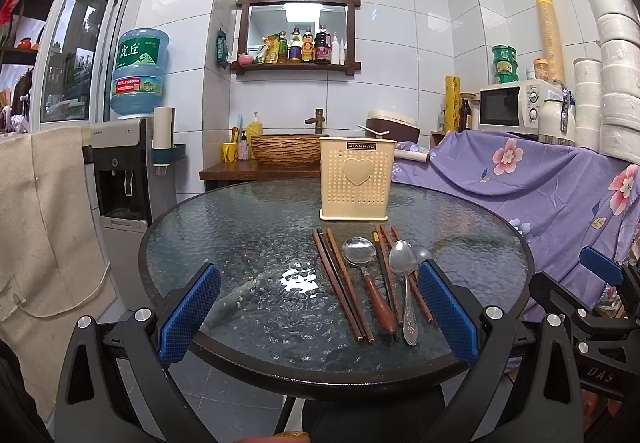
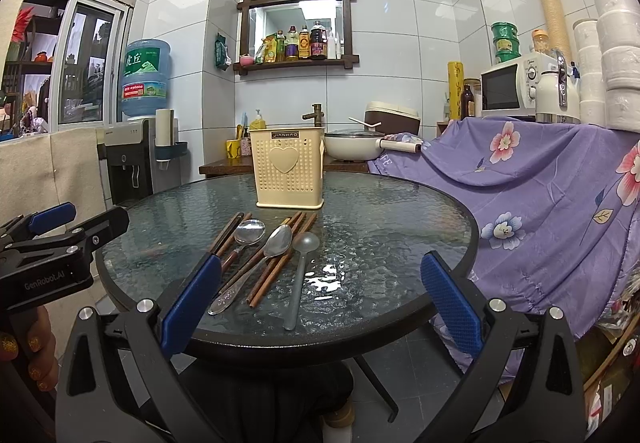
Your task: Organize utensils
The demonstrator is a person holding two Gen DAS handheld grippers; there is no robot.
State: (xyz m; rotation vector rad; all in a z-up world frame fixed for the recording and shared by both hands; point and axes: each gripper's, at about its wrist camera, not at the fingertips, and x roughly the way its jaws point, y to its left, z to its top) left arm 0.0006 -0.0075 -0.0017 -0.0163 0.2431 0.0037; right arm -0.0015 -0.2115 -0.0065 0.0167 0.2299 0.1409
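Observation:
A cream utensil holder (image 1: 354, 179) (image 2: 287, 171) with a heart stands upright at the back of the round glass table (image 1: 240, 235) (image 2: 380, 227). In front of it lie brown chopsticks (image 1: 340, 279) (image 2: 276, 263), a wooden-handled spoon (image 1: 370, 283) (image 2: 248, 233), a steel spoon (image 1: 405, 283) (image 2: 264, 255) and a grey long-handled spoon (image 2: 300, 271). My left gripper (image 1: 318, 311) is open and empty above the table's near edge, left of the utensils. My right gripper (image 2: 320, 303) is open and empty, right of them.
A purple floral cloth (image 1: 540, 183) (image 2: 540, 183) covers furniture to the right, with a microwave (image 1: 512, 105) on top. A water dispenser (image 1: 124, 163) stands left. A wooden counter with a basin (image 1: 284, 151) is behind the table.

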